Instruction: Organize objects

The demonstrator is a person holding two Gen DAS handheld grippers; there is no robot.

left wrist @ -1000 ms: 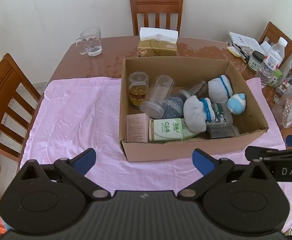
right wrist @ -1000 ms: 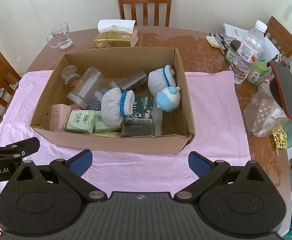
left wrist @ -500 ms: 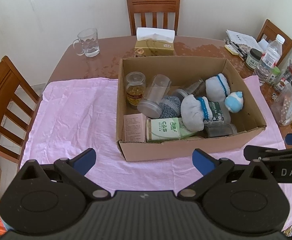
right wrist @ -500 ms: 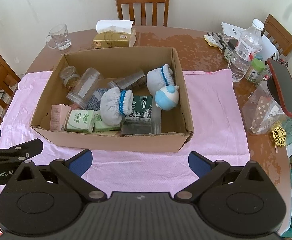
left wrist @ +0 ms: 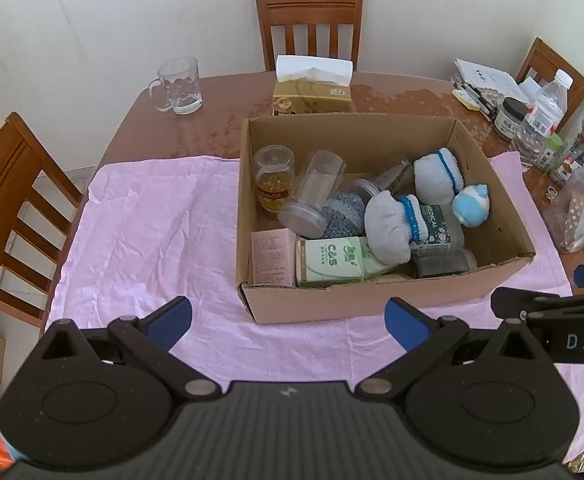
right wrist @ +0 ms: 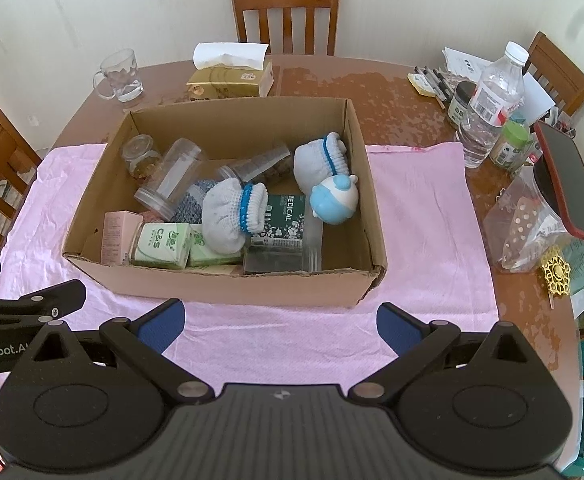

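An open cardboard box (left wrist: 356, 304) (right wrist: 227, 284) stands on a pink cloth (left wrist: 151, 224) (right wrist: 420, 216). Inside lie a jar of yellow capsules (left wrist: 273, 178), a clear tipped jar (left wrist: 312, 196), two white knitted socks with blue bands (left wrist: 388, 228) (right wrist: 320, 156), a blue and white toy (left wrist: 470, 206) (right wrist: 334, 200), green tissue packs (left wrist: 330, 258) (right wrist: 159, 246), a pink carton (left wrist: 272, 257) and a dark "MEDICAL" box (right wrist: 283, 216). My left gripper (left wrist: 287, 324) hovers open in front of the box. My right gripper (right wrist: 279, 322) is open too, equally short of the box's near wall. Both hold nothing.
A glass mug (left wrist: 177, 86), a tissue box (left wrist: 312, 90), a water bottle (right wrist: 492, 100), small jars, pens, papers and a plastic bag (right wrist: 528, 224) sit on the brown table. Wooden chairs (left wrist: 308, 24) (left wrist: 11, 208) stand around it. A red-edged tablet (right wrist: 568, 184) leans at the right.
Both views have drawn back and up slightly, so the box looks a little smaller. Nothing inside the box has shifted. Both grippers stay open.
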